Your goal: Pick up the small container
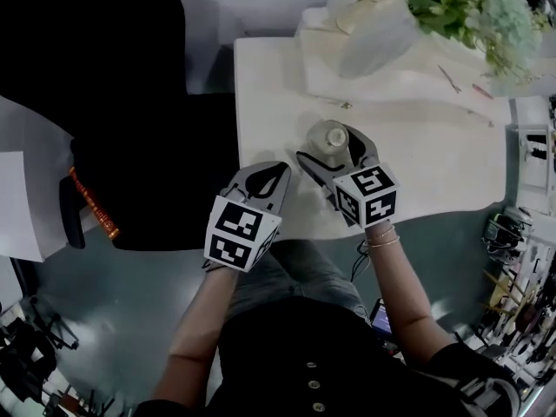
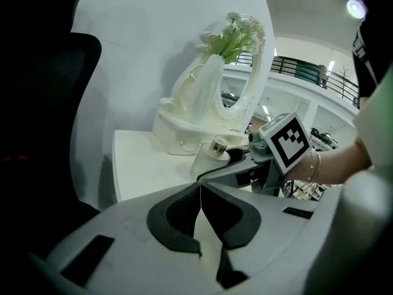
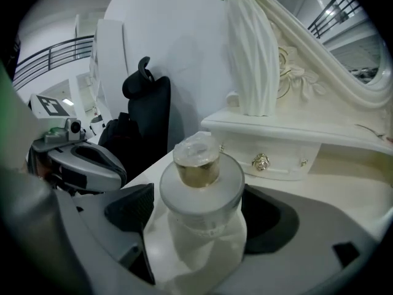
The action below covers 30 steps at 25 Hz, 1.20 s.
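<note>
In the head view, the small container (image 1: 329, 134) stands on the white table (image 1: 426, 172) near its front edge, between the spread jaws of the right gripper (image 1: 333, 150). The left gripper (image 1: 268, 179) hovers just beside it, over the table's corner. Open tabletop lies beyond, toward the vase (image 1: 373, 24).

In the left gripper view, that gripper's jaws are pressed together on nothing.

In the right gripper view, the pads (image 3: 129, 208) flank the container's pale body without clearly touching it. It looks like glass: stiff, smooth, breakable and top-heavy under its wide cap (image 3: 202, 186). The body below the cap seems the safest hold, and a straight lift looks unobstructed.
</note>
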### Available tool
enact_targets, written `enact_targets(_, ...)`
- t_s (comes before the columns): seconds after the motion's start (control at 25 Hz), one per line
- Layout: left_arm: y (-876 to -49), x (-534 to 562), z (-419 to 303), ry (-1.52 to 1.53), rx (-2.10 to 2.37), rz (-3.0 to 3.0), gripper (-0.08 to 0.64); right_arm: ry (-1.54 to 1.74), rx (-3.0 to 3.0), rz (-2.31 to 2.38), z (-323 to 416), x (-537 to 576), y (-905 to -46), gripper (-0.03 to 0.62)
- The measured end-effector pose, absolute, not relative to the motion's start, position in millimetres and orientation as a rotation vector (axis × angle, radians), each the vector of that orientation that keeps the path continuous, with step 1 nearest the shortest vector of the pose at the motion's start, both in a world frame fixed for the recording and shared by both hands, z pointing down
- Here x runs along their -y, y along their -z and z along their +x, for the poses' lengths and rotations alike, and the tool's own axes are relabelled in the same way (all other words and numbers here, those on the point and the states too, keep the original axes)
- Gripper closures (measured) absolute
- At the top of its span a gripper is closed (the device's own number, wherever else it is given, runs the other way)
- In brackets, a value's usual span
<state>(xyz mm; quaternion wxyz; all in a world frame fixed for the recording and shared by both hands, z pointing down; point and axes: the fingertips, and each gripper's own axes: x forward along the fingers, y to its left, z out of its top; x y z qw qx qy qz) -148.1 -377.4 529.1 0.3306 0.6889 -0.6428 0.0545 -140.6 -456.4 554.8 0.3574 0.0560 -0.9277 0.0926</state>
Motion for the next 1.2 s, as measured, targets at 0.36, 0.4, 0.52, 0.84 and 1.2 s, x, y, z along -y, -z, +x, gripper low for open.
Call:
enact_targets(0.36, -525, 383, -156, -0.021, 1.684, 1.766, 0.546, -0.185, 2.389, 0.085, -159, 463, -567, 0.195)
enact_targets(0.4, -524, 382, -157, -0.014, 1.684, 1.765, 0.546, -0.182, 2.387, 0.087, -159, 464, -568, 0.21)
enact_targets(0.52, -523, 379, -159, -0.026, 1.691, 1.776, 0.546, -0.167, 2.389, 0.095, -160, 463, -568, 0.216)
enact_targets(0.84, -524, 379, -159, -0.041, 1.701, 1.765, 0.546, -0.132, 2.391, 0.122, -160, 465, -570, 0.242)
enact_targets(1.2, -518, 371, -148, -0.068, 1.681, 1.78, 0.546, -0.171, 2.374, 0.15, -152, 461, -568, 0.259)
